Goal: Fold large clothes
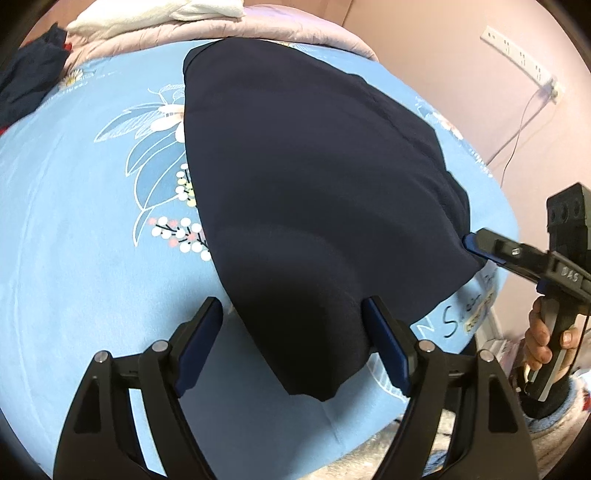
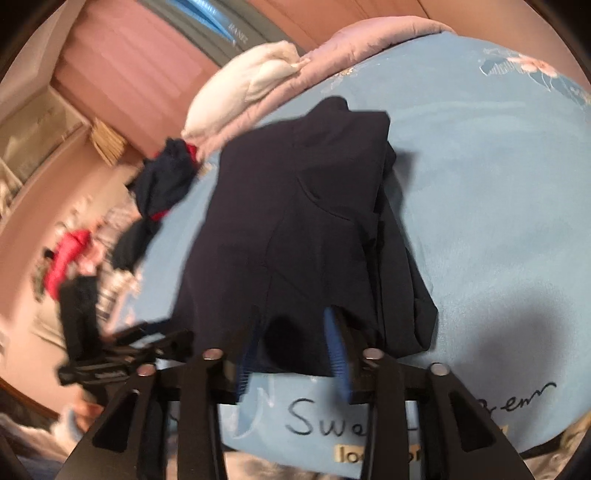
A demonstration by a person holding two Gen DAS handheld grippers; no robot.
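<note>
A: Where's the garment?
B: Dark navy garment (image 1: pixel 314 192) lies folded on the bed, on the light blue floral bedsheet (image 1: pixel 92 258). Its near corner hangs toward the near edge of the bed.

A: Left hand-held gripper?
B: Left hand-held gripper (image 1: pixel 291 317) is spread wide. The near corner of the navy garment sits between the fingers; the right blue pad (image 1: pixel 388 350) is at the cloth edge, the left pad is clear of it. Not clamped.

A: Right one?
B: Right hand-held gripper (image 2: pixel 295 350) is part open at the garment's right-near edge. In its own view a fold of cloth sits between the blue pads (image 2: pixel 338 354), but the picture is blurred and I can't tell whether they touch it. I read it as released. A hand (image 1: pixel 543 339) holds its grip at the right of the bed.

A: Anything else on the bed?
B: Pink quilt (image 1: pixel 184 33) along the far edge with a white cloth (image 1: pixel 155 16) on top. A second dark garment with red (image 2: pixel 162 181) is bunched at the far left. Power strip (image 1: pixel 517 55) on the wall at the right.
</note>
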